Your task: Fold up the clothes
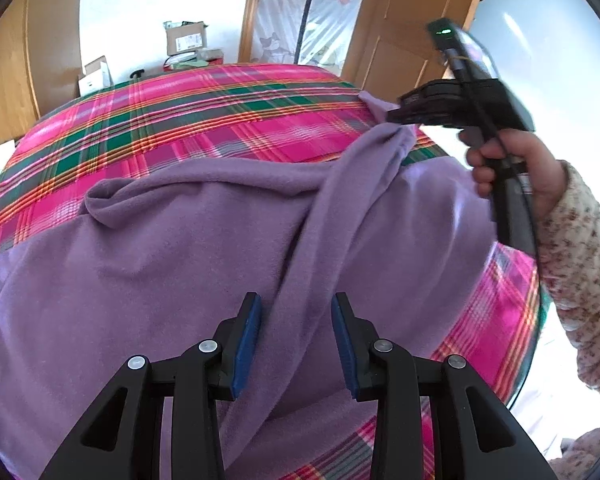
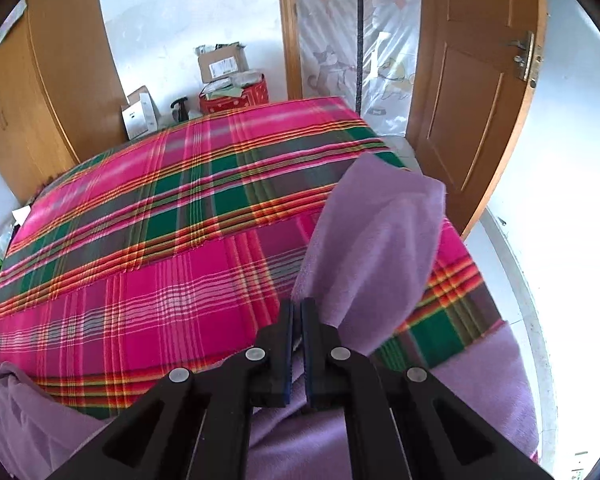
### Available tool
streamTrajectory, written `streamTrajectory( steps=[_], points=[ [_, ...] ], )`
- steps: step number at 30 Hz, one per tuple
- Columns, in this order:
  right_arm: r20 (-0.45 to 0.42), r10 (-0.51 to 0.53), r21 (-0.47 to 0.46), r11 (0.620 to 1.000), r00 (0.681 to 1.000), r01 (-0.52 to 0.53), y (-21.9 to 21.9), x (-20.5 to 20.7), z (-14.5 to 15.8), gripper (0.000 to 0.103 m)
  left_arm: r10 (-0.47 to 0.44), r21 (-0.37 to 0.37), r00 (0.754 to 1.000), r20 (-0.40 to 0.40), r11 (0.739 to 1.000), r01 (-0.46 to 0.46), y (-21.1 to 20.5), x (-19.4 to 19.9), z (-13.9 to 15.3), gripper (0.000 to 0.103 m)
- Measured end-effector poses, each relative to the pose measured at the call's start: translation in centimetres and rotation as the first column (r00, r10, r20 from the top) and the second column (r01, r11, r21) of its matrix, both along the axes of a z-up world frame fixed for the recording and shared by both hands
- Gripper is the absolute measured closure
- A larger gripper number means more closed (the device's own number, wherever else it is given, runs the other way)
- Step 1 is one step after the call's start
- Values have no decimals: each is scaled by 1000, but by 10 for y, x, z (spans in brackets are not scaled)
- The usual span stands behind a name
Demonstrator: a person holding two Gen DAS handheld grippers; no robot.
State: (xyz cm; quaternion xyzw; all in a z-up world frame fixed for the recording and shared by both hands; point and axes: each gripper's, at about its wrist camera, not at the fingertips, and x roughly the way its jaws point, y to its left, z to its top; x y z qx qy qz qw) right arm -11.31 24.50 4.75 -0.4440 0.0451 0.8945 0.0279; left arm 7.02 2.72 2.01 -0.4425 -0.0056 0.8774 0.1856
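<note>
Purple fleece garment lies spread over the near part of the bed, on the pink-and-green plaid bedspread, reaching toward the right edge. One long strip of it, probably a sleeve, runs diagonally up toward the far right corner.

Right hand-held gripper: clenched on the end of that strip, thin pinch of fleece between the pads, loose cloth fanning out beyond them. Left hand-held gripper: released, jaws about half apart, the strip passing between them but the pads don't look to be pressing on it.

Risks, biggest first:
- Only one grip on the whole garment. A pull on the strip drags the body across the bedspread instead of folding it, since nothing pins the body.
- Garment sits close to the right edge; a sideways pull could tip part of it over.
- Shallow pinch near the tips. Fleece is slick and thick, so it could slide out under tension.
- Bunched fold toward the left side gets trapped under the next fold if not flattened.

View differences:
- Left wrist view shows the garment body, the whole strip, the person's hand and floral sleeve on the right tool.
- Right wrist view shows the pad contact close up, plus the bare far half of the bed, cardboard boxes and the door beyond.
</note>
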Motion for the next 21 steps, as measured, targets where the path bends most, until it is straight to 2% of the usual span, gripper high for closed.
streamTrajectory(
  steps=[8,15,21],
  points=[
    [-23,-35,-40,999,999,34,21,21,5,99,-8,-33,1000,2,999,8,11,-4,-5,65],
    [-51,-47,-106,994,998,42,36,31,0,99,-15,-113,1000,-19,993,13,22,-3,-13,65],
    [-88,-64,-168,985,994,48,50,41,-1,99,-12,-97,1000,-16,995,11,21,-1,-12,65]
  ],
)
